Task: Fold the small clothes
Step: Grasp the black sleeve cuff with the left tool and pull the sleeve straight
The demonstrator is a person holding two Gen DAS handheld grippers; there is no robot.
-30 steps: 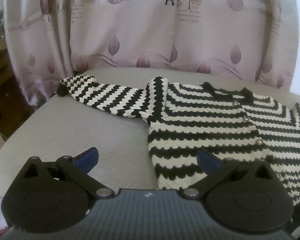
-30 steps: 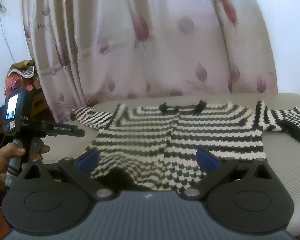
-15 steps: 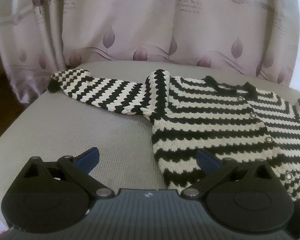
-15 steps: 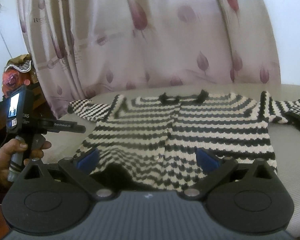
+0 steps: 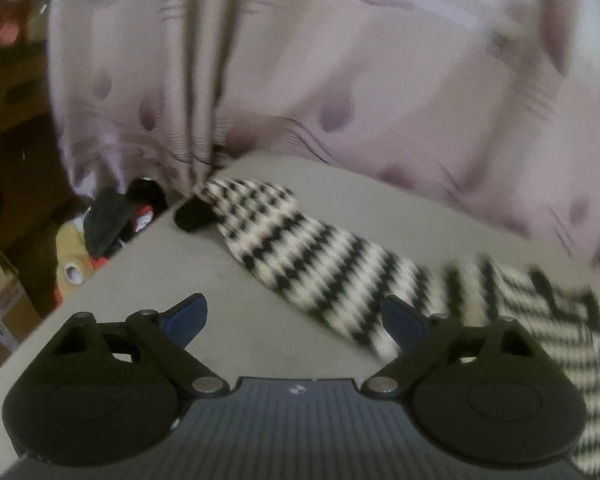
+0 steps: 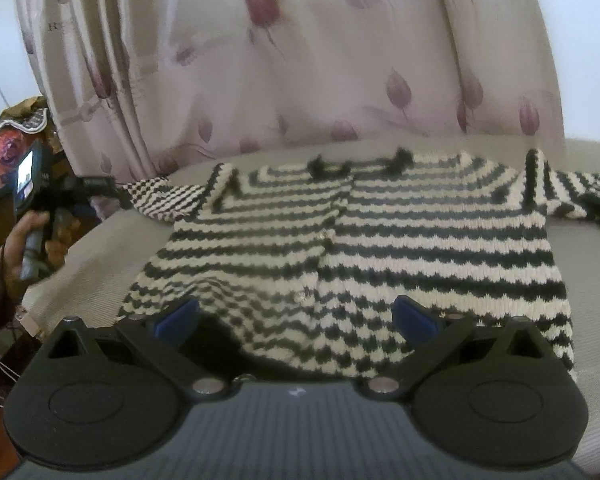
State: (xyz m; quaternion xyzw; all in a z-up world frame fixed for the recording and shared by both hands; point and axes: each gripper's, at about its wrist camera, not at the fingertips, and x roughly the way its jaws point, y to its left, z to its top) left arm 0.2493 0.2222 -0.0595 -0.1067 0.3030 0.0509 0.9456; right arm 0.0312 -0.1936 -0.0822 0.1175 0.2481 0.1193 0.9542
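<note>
My black left gripper with blue finger pads is spread wide and empty above the grey padded surface, its right pad just over the near edge of the knitted sleeve. My right gripper is likewise spread, holding nothing, over the bottom hem of the black-and-cream striped knitted cardigan, which lies flat and buttoned, sleeves stretched out sideways. A pale mauve leaf-print curtain hangs behind.
</note>
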